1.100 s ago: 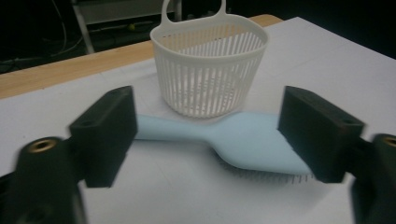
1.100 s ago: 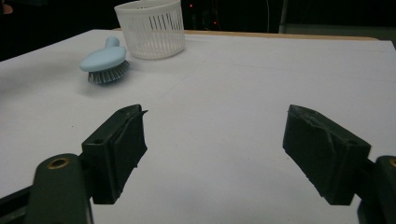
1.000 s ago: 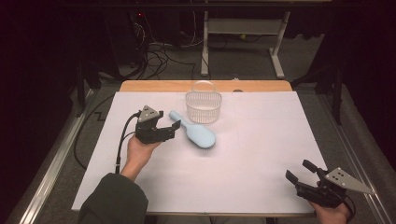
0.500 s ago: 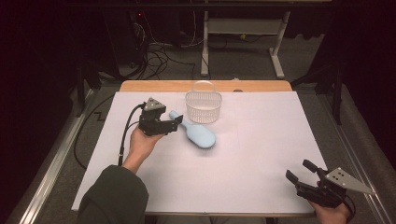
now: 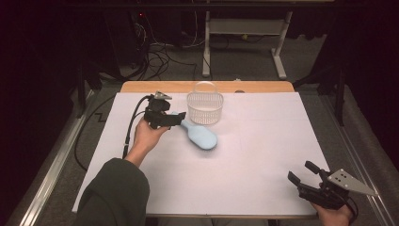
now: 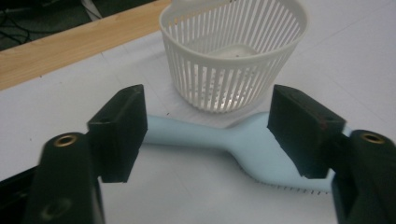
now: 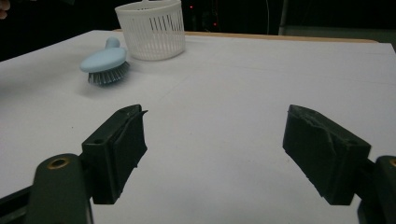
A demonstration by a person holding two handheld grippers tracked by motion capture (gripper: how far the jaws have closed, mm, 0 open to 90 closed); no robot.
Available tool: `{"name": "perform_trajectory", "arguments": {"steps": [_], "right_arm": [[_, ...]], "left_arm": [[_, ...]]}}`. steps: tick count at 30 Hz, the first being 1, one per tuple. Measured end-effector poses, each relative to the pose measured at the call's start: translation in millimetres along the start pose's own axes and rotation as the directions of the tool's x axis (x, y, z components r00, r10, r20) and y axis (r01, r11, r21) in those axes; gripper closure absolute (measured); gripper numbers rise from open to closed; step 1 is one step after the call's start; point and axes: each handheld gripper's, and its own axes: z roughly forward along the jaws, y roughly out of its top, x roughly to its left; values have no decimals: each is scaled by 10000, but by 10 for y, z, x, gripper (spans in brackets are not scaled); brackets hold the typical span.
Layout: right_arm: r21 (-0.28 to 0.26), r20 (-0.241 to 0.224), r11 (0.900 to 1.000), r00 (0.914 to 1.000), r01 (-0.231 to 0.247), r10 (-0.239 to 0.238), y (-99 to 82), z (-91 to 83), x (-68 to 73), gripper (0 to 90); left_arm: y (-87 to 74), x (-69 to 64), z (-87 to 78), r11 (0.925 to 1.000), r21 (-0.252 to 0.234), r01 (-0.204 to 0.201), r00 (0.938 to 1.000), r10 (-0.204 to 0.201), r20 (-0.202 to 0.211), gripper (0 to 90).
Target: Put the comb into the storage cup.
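Jaws narrower around brush handle (image 6: 187,137)

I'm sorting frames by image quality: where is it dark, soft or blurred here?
High view: the room beyond the white table is dim and grainy, though the sheet is evenly lit. Left gripper view: the near black jaws look soft, the basket sharper. Right gripper view: the background is nearly black, and the brush casts a faint shadow.

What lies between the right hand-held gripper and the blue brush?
Nothing: bare white table cover separates the right hand-held gripper from the blue brush, seen in the right gripper view.
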Motion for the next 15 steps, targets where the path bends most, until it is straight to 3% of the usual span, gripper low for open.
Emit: {"name": "perform_trajectory", "arguments": {"steps": [7, 9, 12, 15], "right_arm": [[-23, -3, 10000, 10000, -23, 22, 1, 0, -3, 219], [-17, 11, 10000, 10000, 5, -5, 1, 3, 1, 220], [-15, -11, 10000, 10000, 47, -47, 0, 4, 2, 220], [4, -17, 10000, 10000, 18, -18, 1, 3, 2, 220]], "left_arm": [[92, 16, 87, 9975, 701, -99, 9999, 97, 32, 395], [114, 36, 115, 9945, 1043, 98, 9997, -122, 221, 409], [120, 53, 149, 9914, 1305, 28, 9991, -82, 404, 424], [127, 57, 183, 9874, 1585, -14, 9995, -37, 319, 448]]}}
